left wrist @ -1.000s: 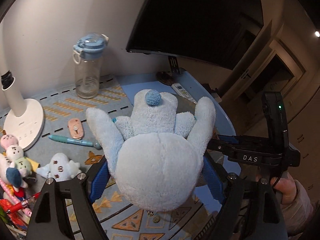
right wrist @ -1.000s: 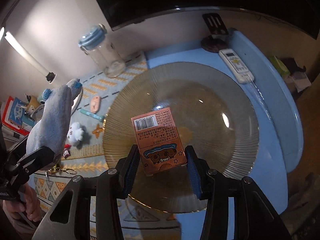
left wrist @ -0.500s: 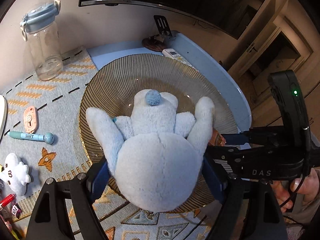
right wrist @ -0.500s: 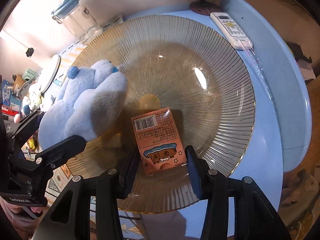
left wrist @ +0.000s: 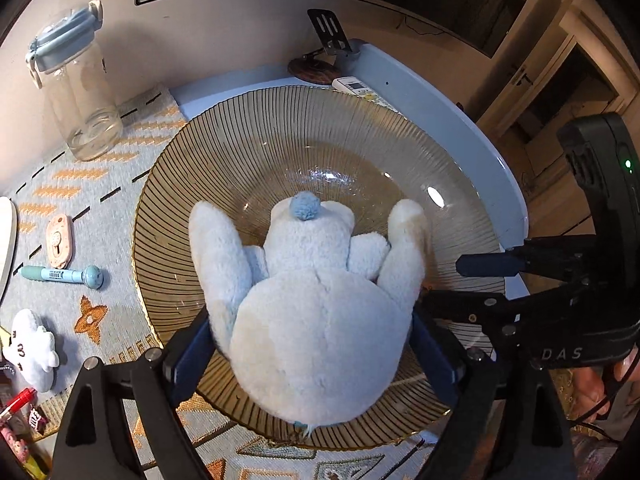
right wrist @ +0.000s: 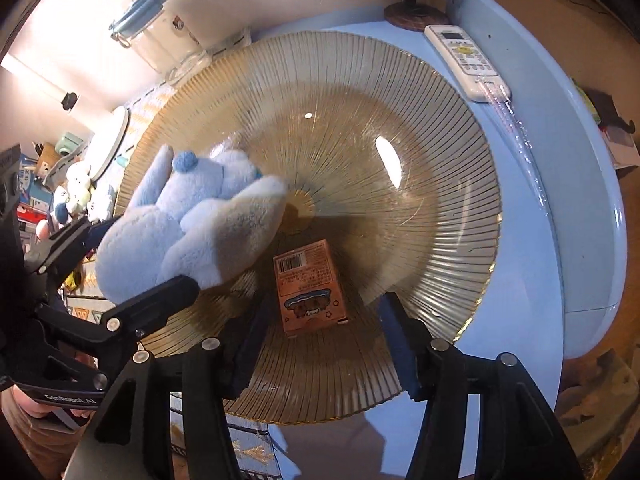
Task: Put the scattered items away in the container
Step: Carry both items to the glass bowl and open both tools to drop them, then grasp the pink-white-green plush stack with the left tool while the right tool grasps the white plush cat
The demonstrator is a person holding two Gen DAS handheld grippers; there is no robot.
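Gripping the plush toy (left wrist: 316,320), the left claw (left wrist: 316,356) has carried it from over the counter to above the amber glass bowl (left wrist: 224,140), ready for release. Opposite, the right claw (right wrist: 324,332) has spread, leaving the orange box (right wrist: 310,286) lying inside the bowl: one item delivered.

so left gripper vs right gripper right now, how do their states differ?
Left gripper is shut on the blue plush toy, held above the amber glass dish. Right gripper is open, its jaws clear of the orange box, which lies in the dish. Both are over the same dish.
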